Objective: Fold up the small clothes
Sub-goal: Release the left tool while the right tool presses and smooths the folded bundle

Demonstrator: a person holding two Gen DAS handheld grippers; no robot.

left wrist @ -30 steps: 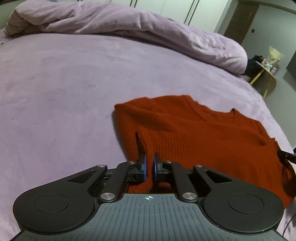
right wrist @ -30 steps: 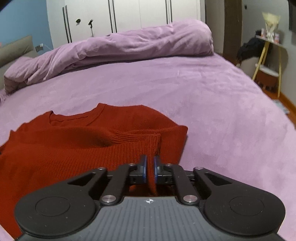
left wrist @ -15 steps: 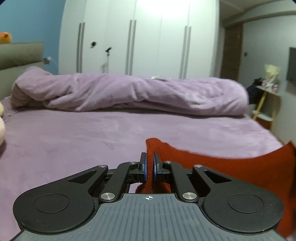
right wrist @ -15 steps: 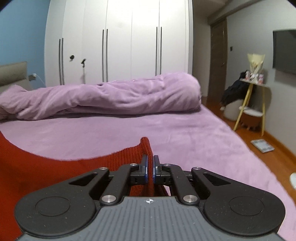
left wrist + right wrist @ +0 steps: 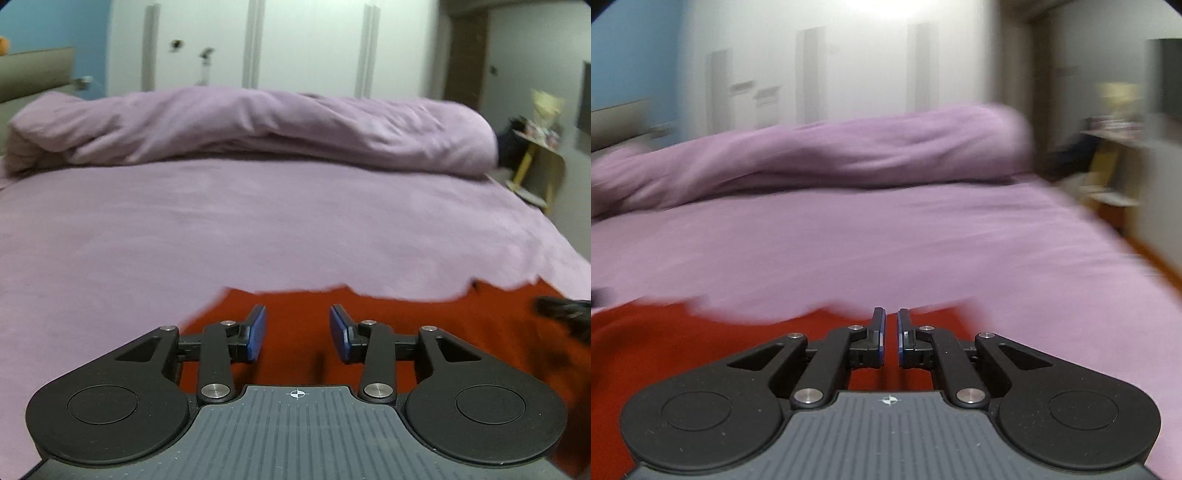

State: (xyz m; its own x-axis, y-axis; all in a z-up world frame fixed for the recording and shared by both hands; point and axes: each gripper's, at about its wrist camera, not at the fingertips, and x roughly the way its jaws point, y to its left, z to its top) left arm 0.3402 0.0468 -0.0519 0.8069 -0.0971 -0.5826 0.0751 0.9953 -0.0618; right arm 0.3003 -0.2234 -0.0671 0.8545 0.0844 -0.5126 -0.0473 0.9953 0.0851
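Note:
A red knitted sweater point(image 5: 406, 332) lies on the purple bed point(image 5: 258, 221), and only its far edge shows in either view. My left gripper point(image 5: 298, 326) hovers just above that edge. Its jaws are opening, with the blue pads point(image 5: 255, 332) standing well apart and no cloth pinched between them. In the right wrist view the picture is blurred. The sweater point(image 5: 701, 350) spreads to the left there, and my right gripper point(image 5: 891, 332) has its jaws almost together over the edge, with red cloth showing in the narrow gap. A dark blurred tip of the right tool point(image 5: 565, 314) pokes in at the right edge of the left wrist view.
A rolled purple duvet point(image 5: 258, 125) lies across the far end of the bed. White wardrobe doors point(image 5: 295, 44) stand behind it. A yellow-legged side table point(image 5: 535, 158) is off the bed's right side, and a padded headboard point(image 5: 33, 70) is at the left.
The left jaws have opened and let go of the sweater edge. Both grippers carried the lifted edge forward and tipped down; the cloth now lies flat instead of standing up between the pads.

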